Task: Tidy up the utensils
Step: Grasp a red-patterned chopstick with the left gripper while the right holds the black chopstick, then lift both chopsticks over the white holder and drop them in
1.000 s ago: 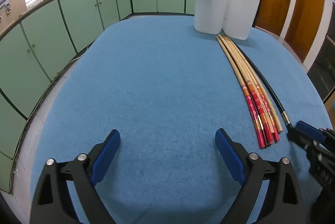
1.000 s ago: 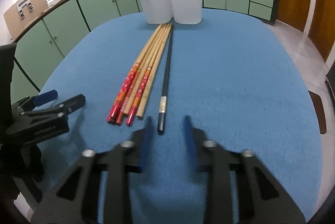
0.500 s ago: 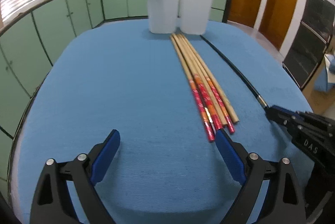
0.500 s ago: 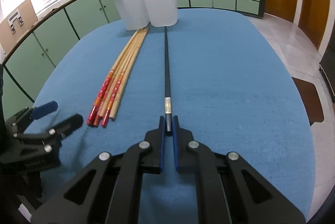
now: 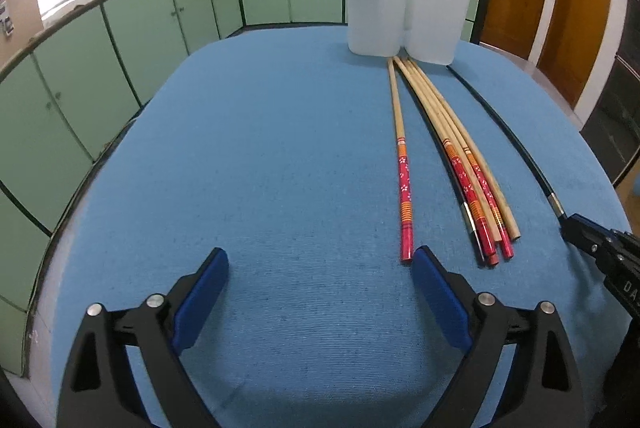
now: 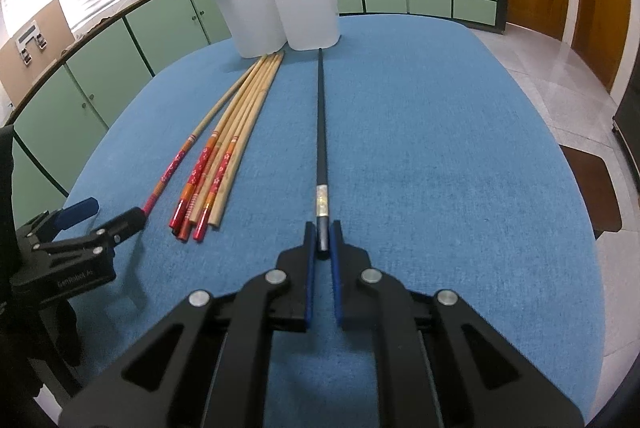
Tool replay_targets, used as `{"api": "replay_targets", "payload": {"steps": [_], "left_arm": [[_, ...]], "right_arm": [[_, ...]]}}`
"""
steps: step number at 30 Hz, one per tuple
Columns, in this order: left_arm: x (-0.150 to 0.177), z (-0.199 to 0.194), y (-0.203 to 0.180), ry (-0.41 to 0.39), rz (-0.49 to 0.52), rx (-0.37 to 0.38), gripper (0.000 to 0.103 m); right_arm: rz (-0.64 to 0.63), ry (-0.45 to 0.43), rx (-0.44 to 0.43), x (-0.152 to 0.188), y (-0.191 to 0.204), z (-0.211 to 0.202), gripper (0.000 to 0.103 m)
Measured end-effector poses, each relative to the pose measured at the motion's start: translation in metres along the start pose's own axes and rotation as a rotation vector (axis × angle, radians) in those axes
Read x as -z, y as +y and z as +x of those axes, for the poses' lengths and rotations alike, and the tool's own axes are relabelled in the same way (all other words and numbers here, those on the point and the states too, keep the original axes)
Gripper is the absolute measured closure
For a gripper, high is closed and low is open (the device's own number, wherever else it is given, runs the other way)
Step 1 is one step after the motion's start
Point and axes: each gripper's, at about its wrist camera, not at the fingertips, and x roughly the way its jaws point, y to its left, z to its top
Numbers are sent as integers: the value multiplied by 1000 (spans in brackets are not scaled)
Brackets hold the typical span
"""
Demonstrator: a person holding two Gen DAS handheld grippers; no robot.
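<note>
Since a second ago our right tool (image 6: 323,242) has clamped onto the black chopstick (image 6: 321,132); one red-ended chopstick (image 5: 403,184) now lies apart. Left tool (image 5: 320,280) gapes. White holder's (image 6: 280,8) inside is hidden.

Your left gripper (image 5: 320,268) stands wide open over the blue tablecloth (image 5: 260,168) with nothing between its jaws. One red-ended chopstick (image 5: 403,184) ends just ahead of your right-hand jaw tip; the bundle of chopsticks (image 5: 468,164) lies further right. Far ahead stands the white holder (image 5: 404,16). Your right gripper (image 5: 600,248) meets the black chopstick (image 5: 516,144) at the right edge.
</note>
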Motion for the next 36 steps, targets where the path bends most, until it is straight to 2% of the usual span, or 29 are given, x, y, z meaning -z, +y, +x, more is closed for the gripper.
{"api": "replay_targets", "payload": {"steps": [5,8,10,11,13,15,21,23,28,34,36], "left_arm": [[-1,2,-7,6,23,38,14],[-2,2,-8,-2,25,45,26],[-3,1,-9,-13,26,51,46],[-4,0,-10,-18,31,57,53],[-4,-1,-14,-25,56,75,83],[-2,-3,-19,-28,74,79,95],[-1,-8,-18,-44,44,101,97],[-4,-19,-16,-70,37,102,97],[-26,-68,-10,-199,63,97,97],[-63,-121,3,-344,50,123,97],[-75,-132,6,-370,48,145,97]], "right_arm": [[-13,7,-10,0,-1,0,95],[-24,11,-20,0,-1,0,96],[-22,12,-29,-1,-3,0,96],[-19,12,-32,-1,-3,0,96],[-23,11,-29,-1,-3,0,97],[-32,8,-19,-1,-1,0,97],[-21,2,-39,-1,-5,-4,97],[-44,-24,-28,-3,-4,-10,97],[-117,-137,-16,-23,-1,-46,97],[-123,-266,-44,-65,-8,-94,97],[-120,-293,-65,-79,-10,-106,97]]}}
